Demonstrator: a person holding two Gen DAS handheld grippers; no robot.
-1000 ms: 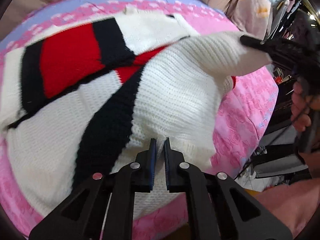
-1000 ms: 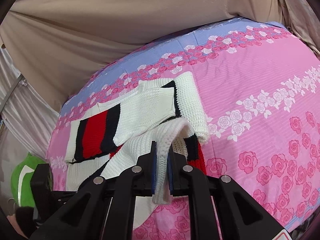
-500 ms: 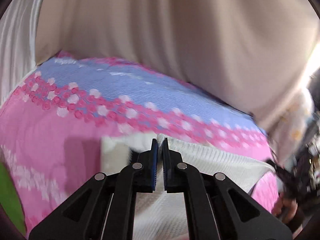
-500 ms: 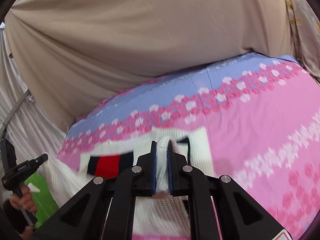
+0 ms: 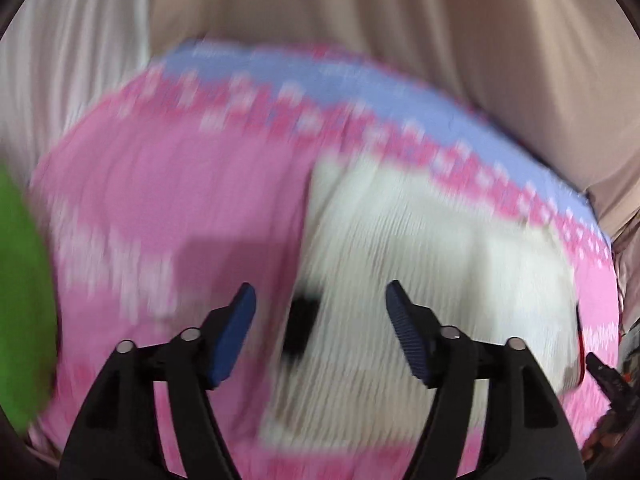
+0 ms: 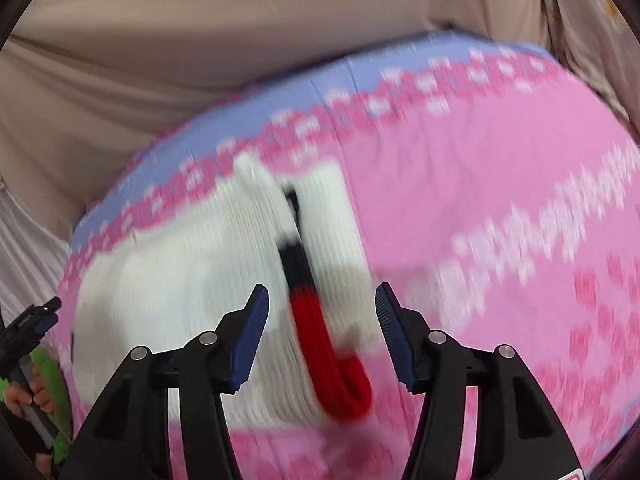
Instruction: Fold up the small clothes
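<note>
Sweater: your folded white knit sweater [image 6: 192, 300] lies flat on the pink bedspread [image 6: 480, 200], near its lilac band; both views are motion-blurred.
Axis: in the right view the long axis runs sideways along the lilac band; a black-and-red stripe [image 6: 320, 340] marks the sweater's right end, with a red loop toward you.
Left gripper: your left gripper [image 5: 320, 300] has its jaws spread wide with nothing between them, above the sweater's left edge.
Right gripper: your right gripper [image 6: 322, 300] is likewise spread and empty, above the striped end.
Left view only: a black patch [image 5: 298, 332] at the sweater's [image 5: 420, 280] left edge; a green shape [image 5: 20, 300] left of the bedspread [image 5: 160, 200].
Right view only: your hand [image 6: 24, 392] on the other gripper's handle, left of the sweater.
Writing: none readable in the blur.
</note>
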